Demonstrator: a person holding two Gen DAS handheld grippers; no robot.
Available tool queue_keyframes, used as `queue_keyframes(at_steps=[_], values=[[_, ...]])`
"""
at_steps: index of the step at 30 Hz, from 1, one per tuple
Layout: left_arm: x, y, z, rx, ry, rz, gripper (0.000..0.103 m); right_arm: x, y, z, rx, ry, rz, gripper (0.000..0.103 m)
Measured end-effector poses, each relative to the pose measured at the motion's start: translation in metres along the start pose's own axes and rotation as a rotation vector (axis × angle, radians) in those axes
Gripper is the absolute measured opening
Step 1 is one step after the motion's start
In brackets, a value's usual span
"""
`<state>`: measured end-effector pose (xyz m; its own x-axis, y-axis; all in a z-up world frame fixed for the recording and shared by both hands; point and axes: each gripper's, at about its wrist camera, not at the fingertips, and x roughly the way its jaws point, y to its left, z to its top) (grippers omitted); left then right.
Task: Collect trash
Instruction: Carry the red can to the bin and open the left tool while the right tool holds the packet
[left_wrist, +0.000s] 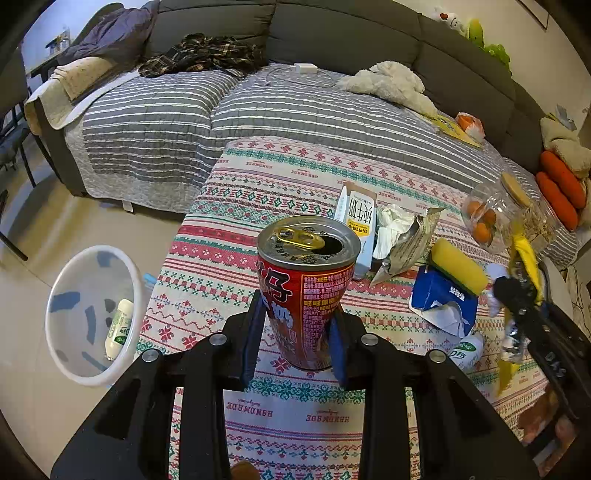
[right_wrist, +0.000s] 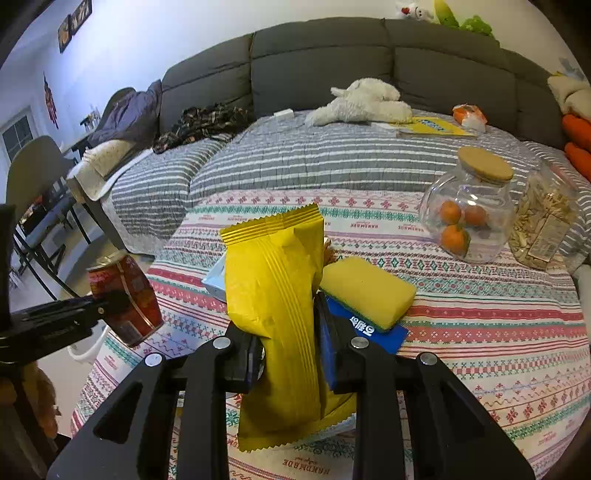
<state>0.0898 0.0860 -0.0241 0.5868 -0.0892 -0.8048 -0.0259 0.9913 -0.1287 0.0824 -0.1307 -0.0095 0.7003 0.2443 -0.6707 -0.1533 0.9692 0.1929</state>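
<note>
The left gripper (left_wrist: 299, 336) clamps a can (left_wrist: 308, 288), the right gripper (right_wrist: 290, 354) a yellow wrapper (right_wrist: 275, 306); one bottle (left_wrist: 118, 328) lies in the bin (left_wrist: 66, 354), with cartons left near the can.

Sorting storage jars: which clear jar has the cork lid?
The round glass jar holding oranges; the neighbouring jar of seeds shows no cork lid.
</note>
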Motion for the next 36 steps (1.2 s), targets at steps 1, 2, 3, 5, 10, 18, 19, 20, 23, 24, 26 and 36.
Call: queue_keyframes(at_steps=[1,2,3,5,10,18,19,20,23,24,26,36], values=[[0.0,0.001,0.0,-0.003,0.001,0.005,0.03,-0.002,0.0,0.0,0.001,-0.006,0.003,0.026],[0.0,0.003,0.0,-0.006,0.0,0.006,0.03,-0.003,0.001,0.001,0.002,-0.01,0.006,0.026],[0.0,0.004,0.0,-0.01,0.0,0.009,0.03,-0.005,0.002,0.002,0.003,-0.014,0.013,0.026],[-0.001,0.009,0.001,-0.022,-0.004,0.018,0.03,-0.006,0.005,0.002,0.001,-0.018,0.029,0.026],[-0.005,0.022,0.002,-0.051,-0.014,0.041,0.03,-0.009,0.018,-0.001,-0.02,-0.023,0.06,0.026],[-0.01,0.059,0.007,-0.125,-0.024,0.094,0.03,-0.007,0.031,-0.003,-0.035,-0.018,0.093,0.026],[-0.011,0.066,0.007,-0.139,-0.025,0.101,0.03,-0.006,0.033,-0.003,-0.038,-0.018,0.097,0.026],[-0.012,0.07,0.007,-0.147,-0.026,0.108,0.03,-0.005,0.035,-0.004,-0.04,-0.017,0.1,0.026],[-0.015,0.086,0.008,-0.169,-0.03,0.144,0.03,-0.003,0.04,-0.004,-0.049,-0.012,0.109,0.026],[-0.015,0.092,0.009,-0.176,-0.03,0.159,0.03,-0.002,0.042,-0.005,-0.052,-0.012,0.112,0.026],[-0.014,0.103,0.009,-0.188,-0.025,0.188,0.03,-0.001,0.046,-0.006,-0.059,-0.012,0.115,0.026],[-0.005,0.165,0.009,-0.287,0.0,0.325,0.03,0.009,0.058,-0.012,-0.087,0.015,0.127,0.026]])
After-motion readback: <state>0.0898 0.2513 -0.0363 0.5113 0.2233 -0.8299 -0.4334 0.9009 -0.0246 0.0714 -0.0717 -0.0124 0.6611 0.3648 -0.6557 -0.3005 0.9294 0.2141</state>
